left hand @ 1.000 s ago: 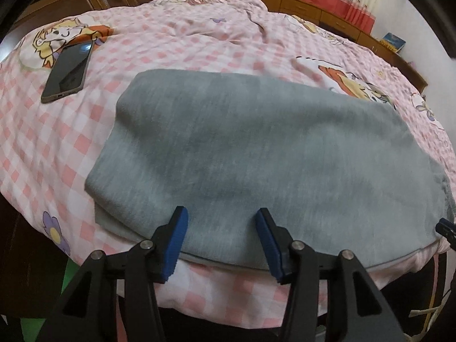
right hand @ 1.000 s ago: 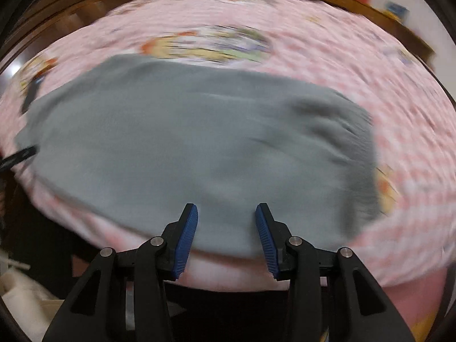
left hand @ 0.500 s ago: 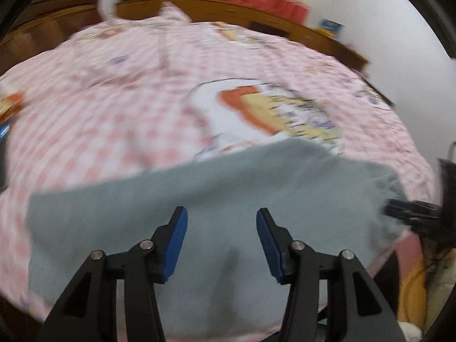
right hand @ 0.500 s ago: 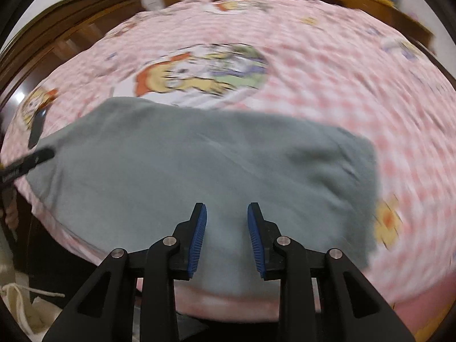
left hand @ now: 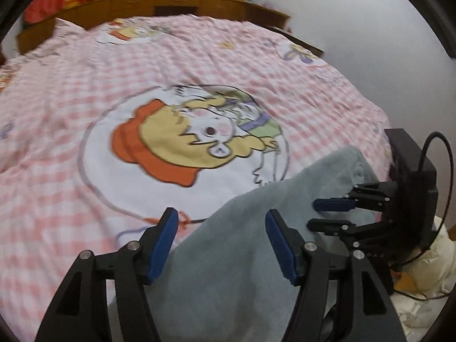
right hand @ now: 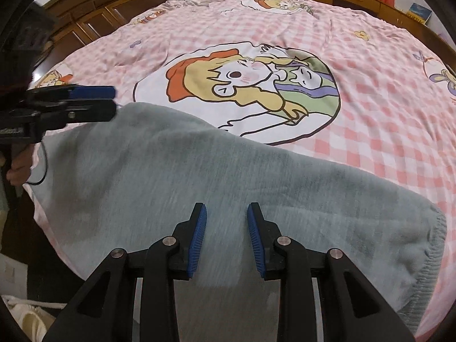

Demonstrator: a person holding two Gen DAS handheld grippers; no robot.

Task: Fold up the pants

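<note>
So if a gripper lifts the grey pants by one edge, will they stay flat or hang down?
The grey pants look like soft knit lying limp on the bed cover, so they would probably sag and drape. The ribbed waistband seems thicker and may hold shape slightly better.

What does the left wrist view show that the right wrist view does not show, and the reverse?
Only the left wrist view shows the left gripper from behind with its jaws wide open, the right gripper from the side, and the white wall.

Only the right wrist view shows the elastic waistband of the grey pants, the dark wooden wardrobe, and the right gripper's own jaws, open with a narrower gap.

Both show the pants lying on the pink checked bedsheet with its round cartoon print, and neither gripper holds anything.
</note>
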